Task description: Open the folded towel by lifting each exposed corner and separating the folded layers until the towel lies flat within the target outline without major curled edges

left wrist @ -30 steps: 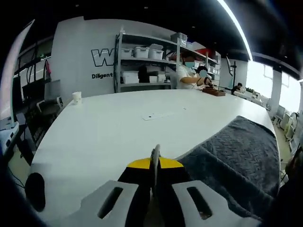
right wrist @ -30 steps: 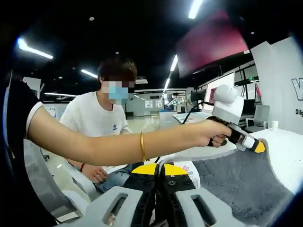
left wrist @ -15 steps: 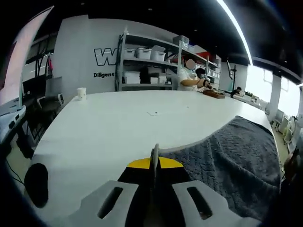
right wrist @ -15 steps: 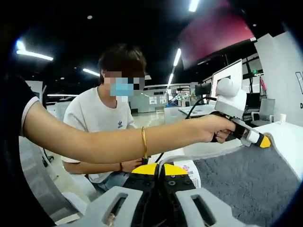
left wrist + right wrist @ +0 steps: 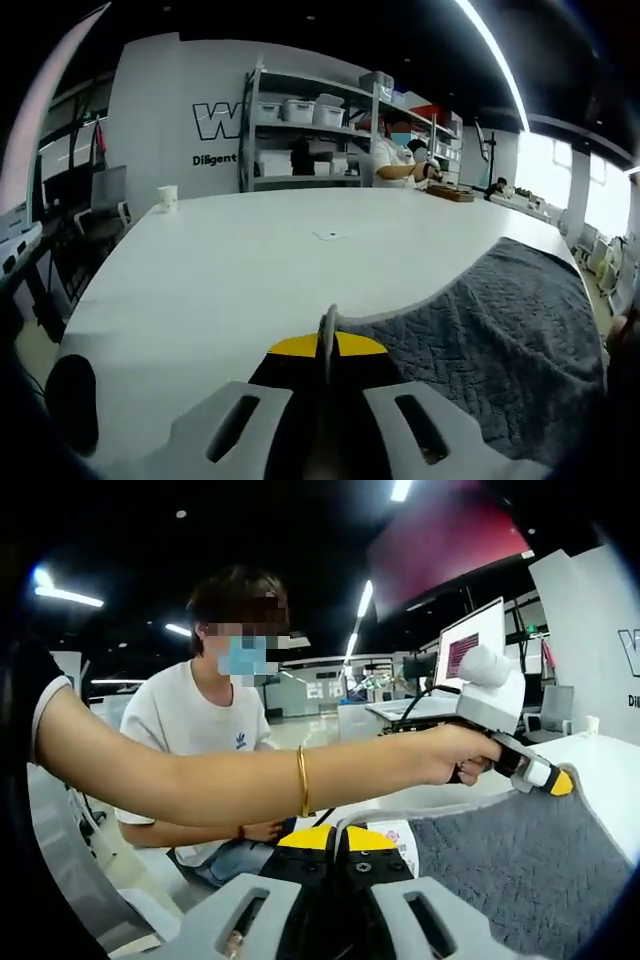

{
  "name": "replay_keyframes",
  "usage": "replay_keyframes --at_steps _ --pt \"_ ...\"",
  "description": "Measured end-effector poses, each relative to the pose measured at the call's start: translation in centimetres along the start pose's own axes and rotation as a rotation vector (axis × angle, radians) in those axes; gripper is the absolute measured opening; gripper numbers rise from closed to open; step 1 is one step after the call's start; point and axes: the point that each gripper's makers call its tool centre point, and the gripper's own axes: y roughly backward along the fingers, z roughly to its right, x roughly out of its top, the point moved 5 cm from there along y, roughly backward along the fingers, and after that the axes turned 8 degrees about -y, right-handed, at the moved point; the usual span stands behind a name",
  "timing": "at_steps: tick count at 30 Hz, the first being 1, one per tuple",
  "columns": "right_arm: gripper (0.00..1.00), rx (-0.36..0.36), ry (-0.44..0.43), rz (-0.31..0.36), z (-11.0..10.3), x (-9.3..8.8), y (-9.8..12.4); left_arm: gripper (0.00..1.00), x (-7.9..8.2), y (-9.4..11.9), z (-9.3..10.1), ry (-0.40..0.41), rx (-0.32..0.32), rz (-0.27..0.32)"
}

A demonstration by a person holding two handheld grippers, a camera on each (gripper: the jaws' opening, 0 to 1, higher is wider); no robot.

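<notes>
**Stretching the towel between both grippers**

Spreading across the white table [image 5: 220, 270], the grey towel [image 5: 500, 340] runs rightward from the left gripper [image 5: 327, 335], whose jaws pinch its near edge. The right gripper [image 5: 336, 838], also clamped on the towel, holds the opposite corner.

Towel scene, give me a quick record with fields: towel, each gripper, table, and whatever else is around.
towel: dark grey towel, edge pinched in both grippers, partly spread
left gripper: left gripper, jaws shut on the towel edge
right gripper: right gripper, jaws shut on the towel edge
table: white table
cup: paper cup at the table's far left edge
background: shelving with bins, seated person in a white shirt
</notes>
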Motion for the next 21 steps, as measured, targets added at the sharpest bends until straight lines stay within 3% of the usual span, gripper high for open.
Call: replay_keyframes --at_steps 5,13,21 --pt "0.01 -0.012 -0.027 -0.011 0.3 -0.3 -0.4 0.04 -0.1 -0.5 -0.4 -0.041 0.005 -0.01" --pt "0.15 -0.018 -0.019 -0.043 -0.3 -0.8 -0.7 0.3 0.5 0.7 -1.7 -0.081 0.066 -0.006" --pt "0.31 -0.058 0.057 -0.109 -1.3 -1.2 -0.8 0.28 0.9 2.0 -1.8 -0.101 0.088 -0.001"
